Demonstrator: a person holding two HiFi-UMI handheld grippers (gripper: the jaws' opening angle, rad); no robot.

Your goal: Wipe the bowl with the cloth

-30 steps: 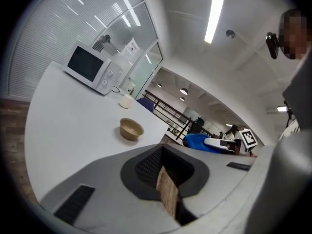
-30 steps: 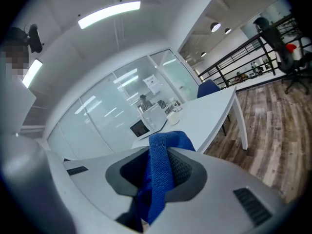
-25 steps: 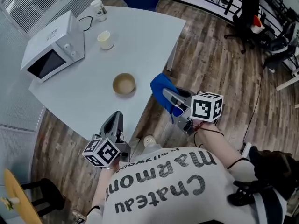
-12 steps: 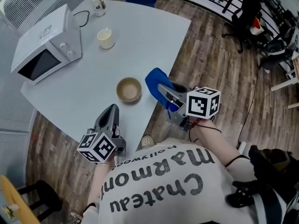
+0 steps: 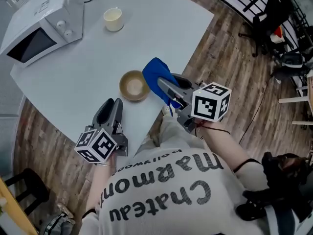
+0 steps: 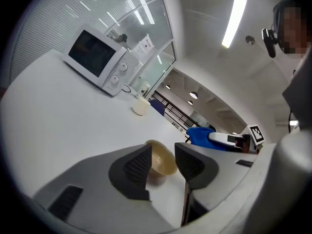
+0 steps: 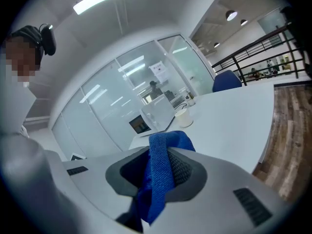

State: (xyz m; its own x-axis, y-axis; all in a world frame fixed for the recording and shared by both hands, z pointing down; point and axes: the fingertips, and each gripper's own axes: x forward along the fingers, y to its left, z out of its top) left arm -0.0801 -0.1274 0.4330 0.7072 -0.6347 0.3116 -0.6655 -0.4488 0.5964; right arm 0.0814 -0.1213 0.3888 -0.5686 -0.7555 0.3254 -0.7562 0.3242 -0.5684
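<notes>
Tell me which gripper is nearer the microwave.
Left. The left gripper, jaws opening with nothing between, is on the microwave's side of the bowl; the right gripper, clamping the cloth, is on the bowl's other side.

On the pale counter [image 5: 73, 77], a round tan bowl [image 5: 133, 85] sits just ahead of the left gripper [image 5: 110, 105], whose jaws are opening, not between them. A blue woven cloth [image 5: 155, 71], between the right gripper's [image 5: 165, 86] jaws, lies beside the bowl's right. A white box microwave [image 5: 41, 26] and a cream cup [image 5: 113, 19] stand well beyond.
</notes>
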